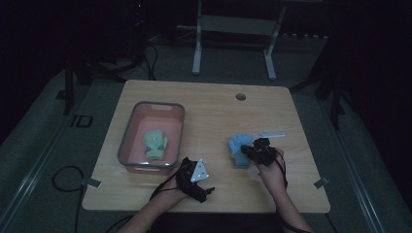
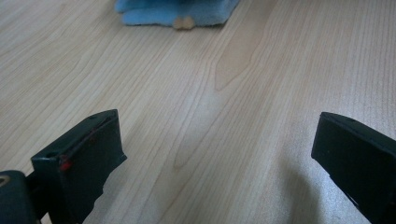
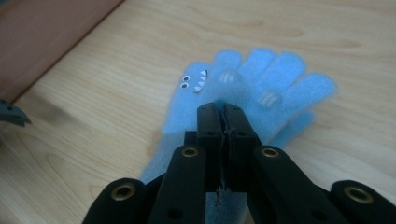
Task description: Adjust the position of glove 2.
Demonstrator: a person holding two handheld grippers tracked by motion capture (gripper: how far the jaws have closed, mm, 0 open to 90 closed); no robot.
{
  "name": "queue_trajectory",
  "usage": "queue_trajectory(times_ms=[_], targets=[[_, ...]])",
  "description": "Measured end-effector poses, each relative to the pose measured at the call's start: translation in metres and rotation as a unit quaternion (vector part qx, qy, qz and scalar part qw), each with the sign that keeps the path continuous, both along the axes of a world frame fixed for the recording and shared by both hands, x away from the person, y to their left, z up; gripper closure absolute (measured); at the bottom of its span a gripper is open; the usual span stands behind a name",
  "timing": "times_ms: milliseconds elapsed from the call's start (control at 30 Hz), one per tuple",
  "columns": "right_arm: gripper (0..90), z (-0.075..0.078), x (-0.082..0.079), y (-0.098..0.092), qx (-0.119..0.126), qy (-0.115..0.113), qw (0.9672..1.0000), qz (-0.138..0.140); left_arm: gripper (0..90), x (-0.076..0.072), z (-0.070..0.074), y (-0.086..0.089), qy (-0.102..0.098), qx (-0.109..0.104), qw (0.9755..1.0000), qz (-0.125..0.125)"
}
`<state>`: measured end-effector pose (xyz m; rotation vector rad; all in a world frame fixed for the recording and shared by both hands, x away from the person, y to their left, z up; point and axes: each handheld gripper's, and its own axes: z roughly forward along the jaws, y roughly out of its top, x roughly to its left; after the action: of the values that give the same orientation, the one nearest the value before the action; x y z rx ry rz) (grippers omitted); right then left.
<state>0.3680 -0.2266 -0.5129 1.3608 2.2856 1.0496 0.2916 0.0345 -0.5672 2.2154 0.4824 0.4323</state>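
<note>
A blue glove (image 1: 238, 147) with a small cartoon face lies flat on the wooden table, fingers spread. In the right gripper view the blue glove (image 3: 271, 84) is just beyond and under my right gripper (image 3: 223, 109), whose jaws are pressed together. Whether they pinch any fabric I cannot tell. From above, the right gripper (image 1: 251, 149) hovers over the glove's near edge. My left gripper (image 1: 200, 175) rests near the front of the table. Seen from its own camera, the left gripper (image 2: 219, 135) is open wide over bare wood, with the blue glove (image 2: 177, 11) farther ahead.
A grey-rimmed bin (image 1: 127, 141) with a pink floor stands at the left and holds a green glove (image 1: 155, 144). A small pale strip (image 1: 268, 134) lies just beyond the blue glove. A round hole (image 1: 240, 96) is near the table's far edge.
</note>
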Motion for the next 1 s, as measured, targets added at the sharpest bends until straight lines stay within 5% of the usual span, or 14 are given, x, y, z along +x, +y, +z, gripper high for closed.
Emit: queue_trajectory(times_ms=[333, 667, 1000], targets=[[85.9, -0.016, 0.004, 0.0, -0.017, 0.021, 0.9996, -0.004, 2.2, 0.0, 0.001, 0.0, 0.0, -0.002, 1.0, -0.003], [82.4, -0.027, 0.005, 0.001, -0.016, 0.028, 0.9994, -0.014, 2.2, -0.001, 0.004, 0.001, 0.014, -0.034, 0.9993, -0.01], [70.9, -0.016, 0.002, -0.001, -0.019, 0.019, 0.9996, -0.008, 2.3, -0.002, 0.007, -0.005, 0.007, -0.034, 0.9994, -0.009]])
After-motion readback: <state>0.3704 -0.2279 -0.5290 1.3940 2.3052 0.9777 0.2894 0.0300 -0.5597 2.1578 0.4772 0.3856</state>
